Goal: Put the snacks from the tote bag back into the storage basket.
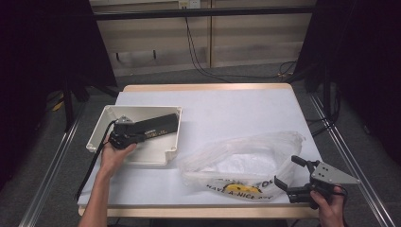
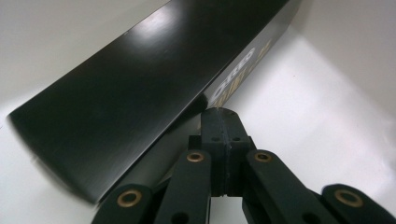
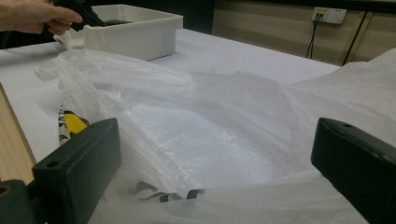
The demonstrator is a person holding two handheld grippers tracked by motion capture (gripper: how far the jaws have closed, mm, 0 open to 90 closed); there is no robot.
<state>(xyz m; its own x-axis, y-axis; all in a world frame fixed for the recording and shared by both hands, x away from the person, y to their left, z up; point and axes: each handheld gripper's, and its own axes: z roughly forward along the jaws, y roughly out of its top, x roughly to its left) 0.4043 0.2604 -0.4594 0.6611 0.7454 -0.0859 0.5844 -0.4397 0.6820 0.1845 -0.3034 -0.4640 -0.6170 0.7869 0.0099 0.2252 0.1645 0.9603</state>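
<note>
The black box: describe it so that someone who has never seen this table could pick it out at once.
Start at the white-covered table, then find the open white plastic tray on its left side. Inside it lies the long, flat black box, angled across the tray beside the left hand-held gripper. It is glossy black with small gold lettering, unlike the clear plastic bag on the right.

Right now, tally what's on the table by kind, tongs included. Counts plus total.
White bin: 1
Black box, in the bin: 1
Clear plastic bag, printed lettering: 1
Tongs: 2, the left tongs shut beside the black box in the bin, the right tongs open at the bag's near edge
Total: 5
</note>
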